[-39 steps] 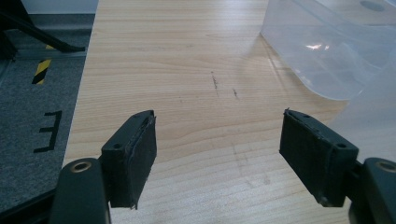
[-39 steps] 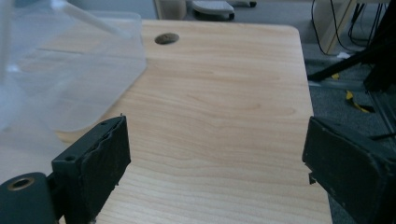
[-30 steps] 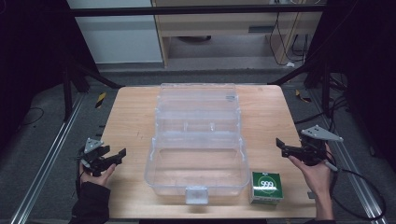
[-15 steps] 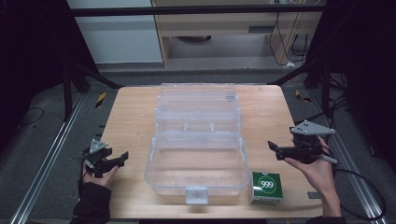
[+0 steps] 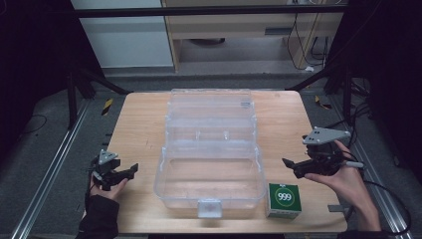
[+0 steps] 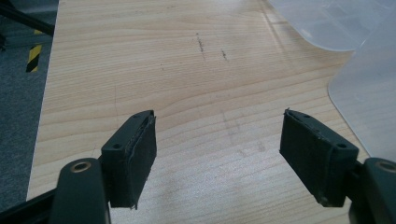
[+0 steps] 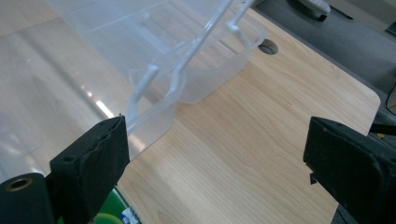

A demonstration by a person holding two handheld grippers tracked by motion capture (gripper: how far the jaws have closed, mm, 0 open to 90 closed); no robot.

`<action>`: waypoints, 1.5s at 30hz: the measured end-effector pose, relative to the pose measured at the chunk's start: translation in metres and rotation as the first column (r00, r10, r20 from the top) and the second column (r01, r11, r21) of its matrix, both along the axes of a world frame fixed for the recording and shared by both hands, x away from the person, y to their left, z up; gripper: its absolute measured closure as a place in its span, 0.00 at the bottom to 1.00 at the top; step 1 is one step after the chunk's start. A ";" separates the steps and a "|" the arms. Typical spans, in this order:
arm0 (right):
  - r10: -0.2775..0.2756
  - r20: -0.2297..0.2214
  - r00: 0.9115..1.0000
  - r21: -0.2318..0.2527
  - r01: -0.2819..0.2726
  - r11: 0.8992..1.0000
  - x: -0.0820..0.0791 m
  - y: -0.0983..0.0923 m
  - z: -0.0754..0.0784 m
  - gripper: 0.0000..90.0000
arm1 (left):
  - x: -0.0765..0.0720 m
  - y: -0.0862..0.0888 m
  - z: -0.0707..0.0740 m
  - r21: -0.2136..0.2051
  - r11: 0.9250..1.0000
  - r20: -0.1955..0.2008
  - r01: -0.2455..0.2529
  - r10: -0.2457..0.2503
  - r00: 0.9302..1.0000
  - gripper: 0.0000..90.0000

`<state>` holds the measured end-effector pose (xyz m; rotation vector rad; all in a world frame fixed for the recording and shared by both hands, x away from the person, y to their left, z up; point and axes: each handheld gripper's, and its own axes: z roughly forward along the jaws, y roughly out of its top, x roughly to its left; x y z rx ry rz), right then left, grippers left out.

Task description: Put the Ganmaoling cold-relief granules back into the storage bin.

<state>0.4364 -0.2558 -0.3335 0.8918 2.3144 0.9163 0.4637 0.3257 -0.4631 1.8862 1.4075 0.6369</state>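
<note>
A clear plastic storage box (image 5: pixel 210 154) stands open in the middle of the wooden table (image 5: pixel 139 124), its lid tipped back and a latch at its front wall. A small green box marked 999 (image 5: pixel 283 200) sits just right of the clear box's front corner. My right gripper (image 5: pixel 291 165) hovers above and right of the green box, jaws open and empty; in the right gripper view the clear box (image 7: pixel 154 60) lies ahead and the green box (image 7: pixel 109 214) peeks in at the bottom. My left gripper (image 5: pixel 130 170) rests open near the table's left edge, with bare wood between its jaws (image 6: pixel 219 154).
Metal rails run along both sides of the table on the grey floor (image 5: pixel 45 164). A black-and-yellow marker (image 5: pixel 107 106) lies off the far left corner. A round hole (image 7: pixel 267 45) pierces the tabletop beyond the clear box. Cables trail on the floor at right.
My right gripper has moved left and forward, closer to the green box. My left gripper has shifted slightly toward the table's near left edge.
</note>
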 end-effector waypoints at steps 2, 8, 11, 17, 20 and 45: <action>0.015 -0.006 1.000 -0.013 -0.015 1.000 -0.001 0.001 0.000 0.07 | 0.000 0.000 0.000 0.000 1.000 0.000 -0.001 0.001 1.000 0.30; 0.084 -0.064 0.994 -0.084 -0.089 0.993 -0.005 0.009 -0.003 0.06 | 0.000 0.001 0.000 0.000 1.000 -0.003 -0.003 0.003 1.000 0.30; 0.102 -0.088 0.991 -0.108 -0.111 0.988 -0.008 0.012 -0.004 0.06 | 0.001 0.001 -0.001 0.001 1.000 -0.005 -0.002 0.002 1.000 0.30; 0.137 -0.125 0.983 -0.117 -0.151 0.982 -0.011 0.014 -0.008 0.06 | 0.001 0.001 -0.001 0.001 1.000 -0.006 -0.001 0.001 1.000 0.29; 0.153 -0.145 0.978 -0.121 -0.171 0.978 -0.013 0.016 -0.011 0.06 | 0.001 0.001 -0.001 0.001 1.000 -0.007 0.000 0.001 1.000 0.29; 0.251 -0.244 0.937 -0.161 -0.294 0.942 -0.022 0.019 -0.038 0.04 | 0.001 -0.001 -0.001 0.003 1.000 -0.009 0.006 -0.006 1.000 0.29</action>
